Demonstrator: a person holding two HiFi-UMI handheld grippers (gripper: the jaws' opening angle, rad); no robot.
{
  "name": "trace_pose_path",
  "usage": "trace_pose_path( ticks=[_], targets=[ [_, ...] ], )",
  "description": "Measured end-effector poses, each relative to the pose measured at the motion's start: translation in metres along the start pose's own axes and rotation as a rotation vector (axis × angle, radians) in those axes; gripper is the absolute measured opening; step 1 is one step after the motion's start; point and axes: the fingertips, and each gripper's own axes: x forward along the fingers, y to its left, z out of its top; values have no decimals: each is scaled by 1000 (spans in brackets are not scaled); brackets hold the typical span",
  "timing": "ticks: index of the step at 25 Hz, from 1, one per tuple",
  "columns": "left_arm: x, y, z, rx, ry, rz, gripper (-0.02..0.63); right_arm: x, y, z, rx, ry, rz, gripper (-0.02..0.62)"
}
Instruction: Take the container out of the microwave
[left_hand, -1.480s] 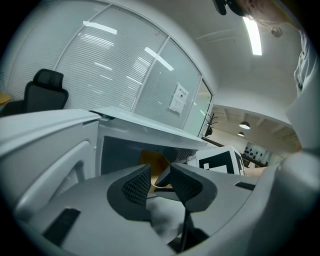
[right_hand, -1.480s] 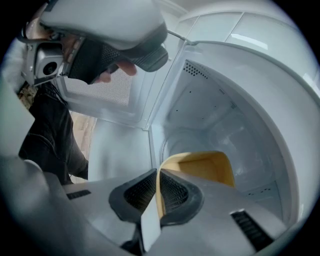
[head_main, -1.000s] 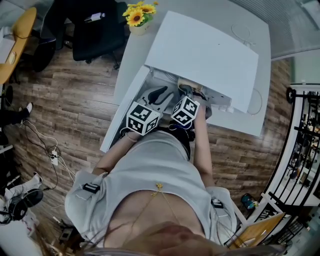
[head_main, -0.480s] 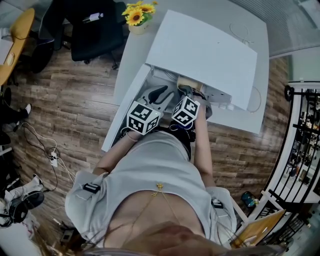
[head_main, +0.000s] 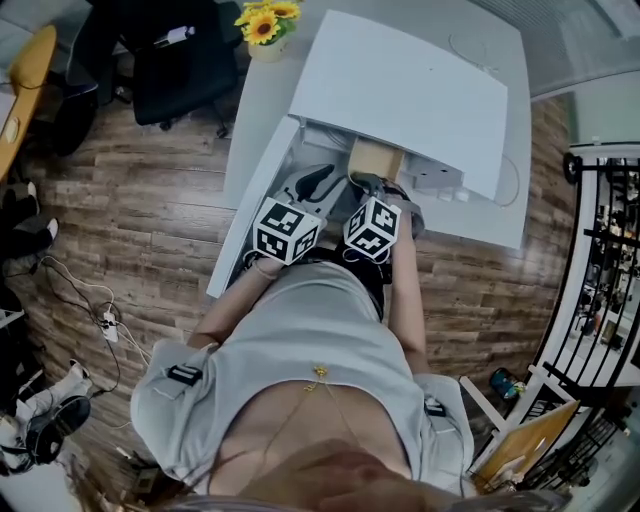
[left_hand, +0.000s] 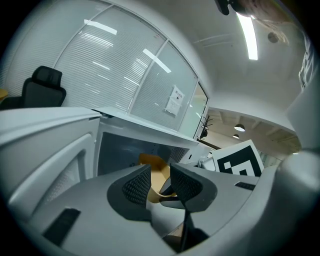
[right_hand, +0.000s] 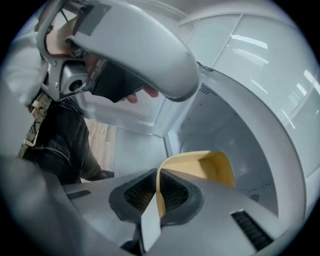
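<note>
Pinches the near wall of the tan container (right_hand: 200, 167) between right gripper (right_hand: 157, 189) pads, at the mouth of the microwave (head_main: 400, 100). Holds left gripper (left_hand: 160, 182) jaws apart, on nothing. Seems light, thin-walled, likely to flex: best gripped deep on the wall, lifted level.

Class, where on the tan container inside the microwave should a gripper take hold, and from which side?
Pinch its thin near wall at the rim, coming through the microwave's open front: the tan container is open-topped, wall upright. The right gripper pinches there.
</note>
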Motion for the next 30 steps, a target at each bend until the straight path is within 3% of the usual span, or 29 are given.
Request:
trace_pose_path(
  ticks=[20, 30],
  targets=[
    [-28, -36, -19, 1, -35, 144, 121, -50, 64, -27, -112, -79, 103, 31],
    [-48, -59, -42, 12, -26, 169, 121, -67, 90, -38, -144, -106, 135, 31]
  ],
)
